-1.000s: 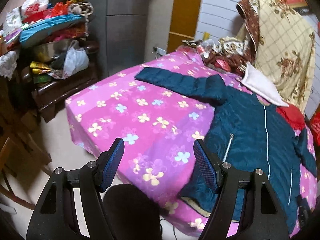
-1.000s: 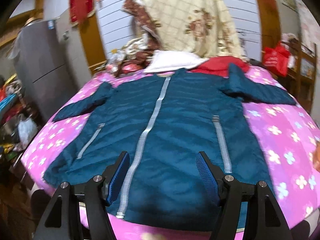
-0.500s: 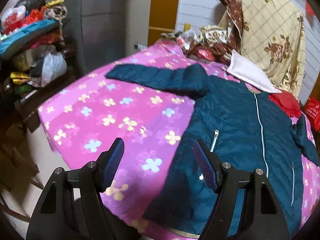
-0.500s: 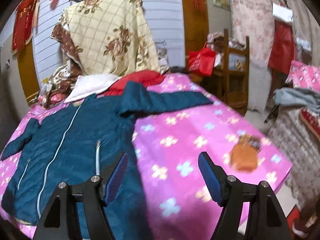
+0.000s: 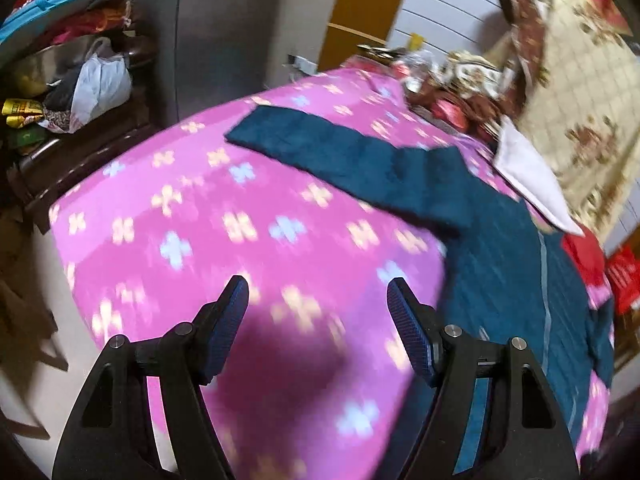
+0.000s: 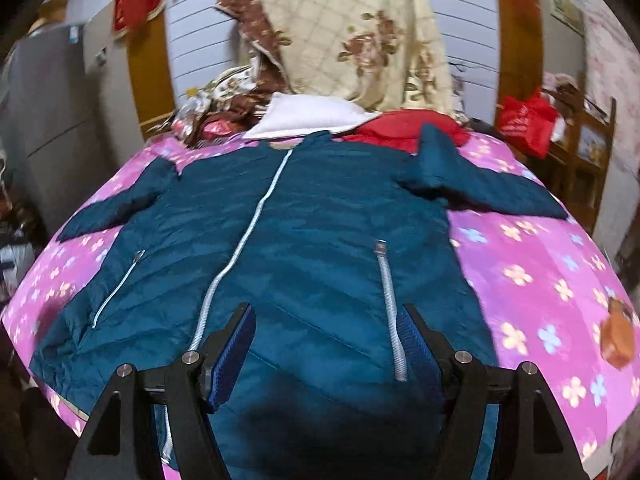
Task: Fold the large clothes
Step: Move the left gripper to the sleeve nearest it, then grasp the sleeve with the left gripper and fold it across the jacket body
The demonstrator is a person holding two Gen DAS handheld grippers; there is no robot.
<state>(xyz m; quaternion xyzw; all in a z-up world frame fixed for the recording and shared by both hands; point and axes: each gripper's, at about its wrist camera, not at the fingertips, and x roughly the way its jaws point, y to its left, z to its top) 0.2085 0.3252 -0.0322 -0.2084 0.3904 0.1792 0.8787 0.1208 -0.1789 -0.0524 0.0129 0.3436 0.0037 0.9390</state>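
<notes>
A dark teal padded jacket (image 6: 312,240) lies flat and face up on a pink flowered bedspread (image 6: 532,272), zip closed, both sleeves spread out. In the left wrist view the jacket (image 5: 504,256) is at the right, with one sleeve (image 5: 320,152) stretched across the bedspread (image 5: 208,216). My left gripper (image 5: 318,300) is open and empty above the pink cover, left of the jacket's body. My right gripper (image 6: 326,326) is open and empty just above the jacket's lower front near the hem.
A white pillow (image 6: 308,116) and red cloth (image 6: 404,128) lie at the jacket's collar. A cream flowered blanket (image 6: 360,28) hangs behind. A cluttered dark shelf (image 5: 68,92) stands left of the bed. An orange-brown object (image 6: 618,336) lies on the bed's right side.
The left gripper has swung left and lower toward the bedspread and the sleeve. The right gripper has swung back left from the bed's right side to face the jacket's front.
</notes>
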